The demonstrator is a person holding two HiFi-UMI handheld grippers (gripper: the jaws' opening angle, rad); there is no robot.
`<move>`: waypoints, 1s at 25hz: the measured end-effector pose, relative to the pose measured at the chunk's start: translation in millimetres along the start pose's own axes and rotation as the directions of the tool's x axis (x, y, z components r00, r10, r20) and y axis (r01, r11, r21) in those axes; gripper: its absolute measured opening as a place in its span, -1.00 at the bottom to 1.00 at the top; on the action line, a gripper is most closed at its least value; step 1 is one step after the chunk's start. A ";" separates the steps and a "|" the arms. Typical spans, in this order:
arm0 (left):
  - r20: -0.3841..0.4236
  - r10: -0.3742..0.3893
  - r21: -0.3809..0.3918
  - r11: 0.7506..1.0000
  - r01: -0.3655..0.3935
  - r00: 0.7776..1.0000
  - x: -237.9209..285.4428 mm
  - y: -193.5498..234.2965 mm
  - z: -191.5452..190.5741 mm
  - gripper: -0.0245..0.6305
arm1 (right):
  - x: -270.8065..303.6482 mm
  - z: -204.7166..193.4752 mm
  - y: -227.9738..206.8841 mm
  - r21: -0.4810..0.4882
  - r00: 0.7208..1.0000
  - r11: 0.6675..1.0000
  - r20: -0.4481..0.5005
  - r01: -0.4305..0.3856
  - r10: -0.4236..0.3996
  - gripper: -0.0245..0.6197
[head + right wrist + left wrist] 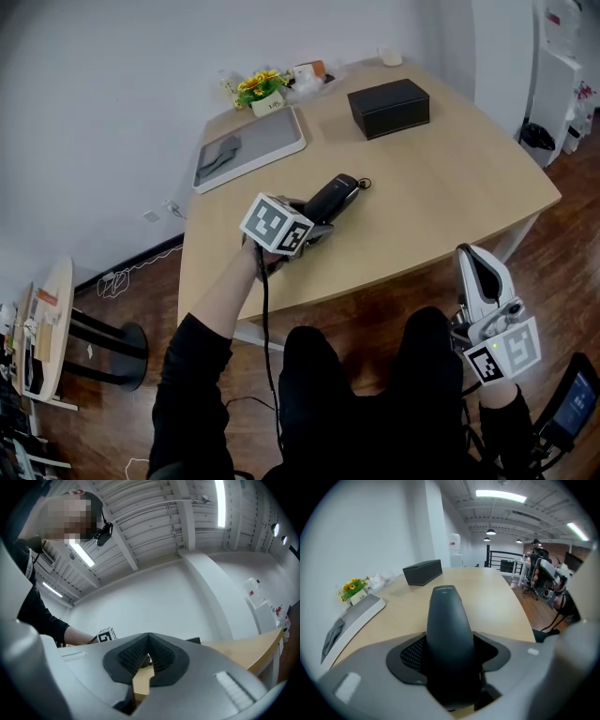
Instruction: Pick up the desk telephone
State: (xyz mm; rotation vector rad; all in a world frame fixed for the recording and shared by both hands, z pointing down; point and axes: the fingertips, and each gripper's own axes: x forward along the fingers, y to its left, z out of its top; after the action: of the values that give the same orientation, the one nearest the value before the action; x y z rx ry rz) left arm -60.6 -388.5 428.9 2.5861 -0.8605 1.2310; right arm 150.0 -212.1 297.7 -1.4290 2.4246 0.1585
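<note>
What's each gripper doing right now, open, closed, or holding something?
Left gripper: closed on the black telephone handset.
Right gripper: closed, holding nothing.

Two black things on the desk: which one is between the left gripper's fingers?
The long rounded telephone handset, inside the left gripper. The black box stands apart at the desk's far side.
</note>
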 end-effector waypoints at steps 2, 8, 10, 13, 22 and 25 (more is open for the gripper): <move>0.094 0.034 -0.031 0.999 -0.031 0.995 -8.6 -0.4 5.0 -0.11 | -1.3 3.6 -1.1 0.000 1.000 1.000 0.005 0.002 -0.002 -0.92; 0.421 0.122 -0.119 0.990 -0.079 0.899 -74.7 -19.4 26.2 -0.11 | -2.3 12.0 2.4 -0.006 1.000 1.000 0.016 -0.008 0.008 -0.92; 0.517 0.180 -0.123 0.983 -0.136 0.837 -106.5 -28.4 31.5 -0.11 | -1.9 13.6 4.4 -0.010 1.000 1.000 0.016 -0.013 0.013 -0.92; 0.641 0.264 -0.151 0.964 -0.218 0.721 -155.8 -42.7 34.2 -0.11 | -1.8 13.4 5.8 -0.011 1.000 1.000 0.015 -0.015 0.015 -0.92; 0.773 0.386 -0.268 0.918 -0.292 0.504 -261.9 -80.7 14.8 -0.11 | 4.1 14.5 23.3 -0.029 0.999 0.999 0.000 -0.037 0.037 -0.92; 0.782 0.429 -0.294 0.894 -0.338 0.453 -276.4 -84.8 5.1 -0.11 | 6.3 19.9 28.0 -0.040 0.999 0.998 0.006 -0.040 0.040 -0.92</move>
State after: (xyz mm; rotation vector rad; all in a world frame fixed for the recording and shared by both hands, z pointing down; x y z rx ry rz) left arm -147.8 -200.7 226.9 2.9322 -1.6850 -0.1854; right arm 127.3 -198.5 275.0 -1.3951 2.4586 0.2217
